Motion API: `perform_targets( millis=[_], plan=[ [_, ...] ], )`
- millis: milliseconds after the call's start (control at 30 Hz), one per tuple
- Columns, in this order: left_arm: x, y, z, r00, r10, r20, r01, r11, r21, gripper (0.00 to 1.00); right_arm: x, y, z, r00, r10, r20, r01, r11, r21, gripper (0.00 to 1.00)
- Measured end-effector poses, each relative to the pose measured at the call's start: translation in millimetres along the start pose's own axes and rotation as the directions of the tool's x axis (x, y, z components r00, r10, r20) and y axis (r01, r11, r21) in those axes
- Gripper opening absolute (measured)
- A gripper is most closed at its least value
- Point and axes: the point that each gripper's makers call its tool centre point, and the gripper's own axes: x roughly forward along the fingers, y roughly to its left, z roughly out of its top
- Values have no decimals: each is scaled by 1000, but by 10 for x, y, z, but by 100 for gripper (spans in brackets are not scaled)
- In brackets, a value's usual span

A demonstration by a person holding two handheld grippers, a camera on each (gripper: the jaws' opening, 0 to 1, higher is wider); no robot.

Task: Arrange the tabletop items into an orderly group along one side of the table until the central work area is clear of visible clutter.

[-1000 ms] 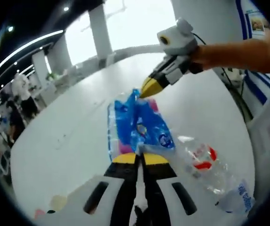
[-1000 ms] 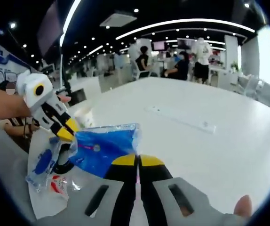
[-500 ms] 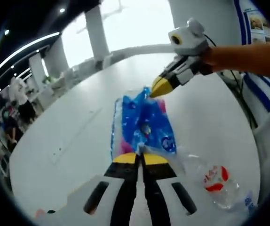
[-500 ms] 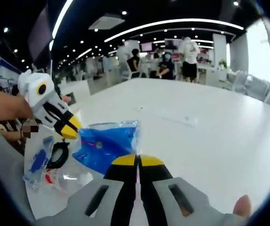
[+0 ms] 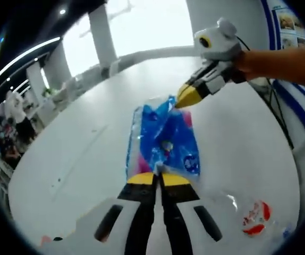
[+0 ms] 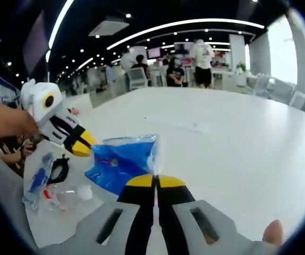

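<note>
Both jaw pairs pressed together: left gripper (image 5: 158, 179) and right gripper (image 6: 155, 183) each pinch an opposite end of one blue plastic packet (image 5: 163, 141), long axis stretched between them above white table (image 6: 237, 138). One clear plastic bottle (image 6: 67, 195), red-labelled, lies nearby; label text unreadable

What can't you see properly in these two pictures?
- Blue packet: print too blurred to read in the left gripper view; its near edge is hidden behind the left gripper.
- Clear plastic bottle: cut off by the picture edge in the left gripper view.
- Right gripper: its jaws cover the packet's near corner in the right gripper view.
- People: too small to make out.
</note>
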Motion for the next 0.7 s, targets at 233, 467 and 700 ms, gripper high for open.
perform_targets(
  millis=[233,467,700],
  plan=[
    [196,-5,-54,1000,0,-9,0,1000,-18,0,5,-99,-139,1000,-19,-11,20,999,29,1],
    [363,5,-114,1000,0,-21,0,999,-36,0,14,-192,-268,999,-37,-28,38,998,53,1],
    [475,-13,-105,1000,-5,-25,4,999,-38,0,-3,-284,-345,998,-55,-38,58,995,75,1]
  ],
)
